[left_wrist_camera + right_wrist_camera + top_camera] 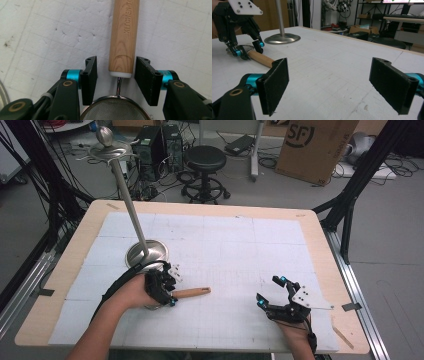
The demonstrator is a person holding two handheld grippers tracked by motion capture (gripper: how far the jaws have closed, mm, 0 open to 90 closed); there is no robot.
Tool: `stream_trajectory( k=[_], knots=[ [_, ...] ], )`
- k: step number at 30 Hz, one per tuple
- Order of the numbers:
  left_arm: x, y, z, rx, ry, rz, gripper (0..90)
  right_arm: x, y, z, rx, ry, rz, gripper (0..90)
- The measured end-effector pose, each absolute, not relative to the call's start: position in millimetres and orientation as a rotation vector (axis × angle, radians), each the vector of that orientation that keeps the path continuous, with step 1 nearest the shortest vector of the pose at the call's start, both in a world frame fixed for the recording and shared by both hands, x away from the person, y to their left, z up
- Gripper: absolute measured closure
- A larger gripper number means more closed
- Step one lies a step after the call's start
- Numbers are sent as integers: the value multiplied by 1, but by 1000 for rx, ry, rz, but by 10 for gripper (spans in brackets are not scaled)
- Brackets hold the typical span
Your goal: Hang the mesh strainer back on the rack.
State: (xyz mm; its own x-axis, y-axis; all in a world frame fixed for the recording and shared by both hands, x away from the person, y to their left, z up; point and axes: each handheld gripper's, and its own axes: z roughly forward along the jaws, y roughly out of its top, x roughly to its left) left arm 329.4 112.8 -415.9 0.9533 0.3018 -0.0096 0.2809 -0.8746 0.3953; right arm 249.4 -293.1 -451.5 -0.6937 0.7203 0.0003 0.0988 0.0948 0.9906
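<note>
- Item in hand: small round wire-mesh strainer with a steel rim and a pale turned-wood handle [124, 37]. It lies flat on the white gridded foam mat [225, 245], near the left front of the table, just in front of the round steel base of a tall metal stand [146, 252].
- Handling, as judged: light and stiff. The wood is smooth but should give fair friction. The mesh bowl [115, 110] and the thin wire neck look easy to bend, so avoid those.
- Best hold: the wooden handle, close to its white collar, pinched across the width.
- Left gripper [116, 75]: jaws parted, straddling the handle's bowl end, one pad either side, small gaps showing; nothing clamped yet.
- Right gripper [340, 85]: jaws wide apart, holding nothing, over bare mat, well apart from the strainer.
</note>
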Motion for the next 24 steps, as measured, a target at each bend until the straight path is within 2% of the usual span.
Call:
stream_trajectory(
  k=[9,10,11,14,24],
  knots=[
    [327,110,-415,2717,410,95,553,250,-293,-451,801,1881,1638,152],
    [326,110,-415,2718,394,96,601,250,-293,-451,802,1880,1642,152],
    [324,109,-414,2721,378,100,601,250,-293,-451,802,1880,1642,152],
    [320,107,-414,2733,349,113,681,250,-293,-451,802,1881,1641,152],
    [312,109,-414,2709,353,192,695,250,-293,-451,800,1882,1640,152]
  ],
)
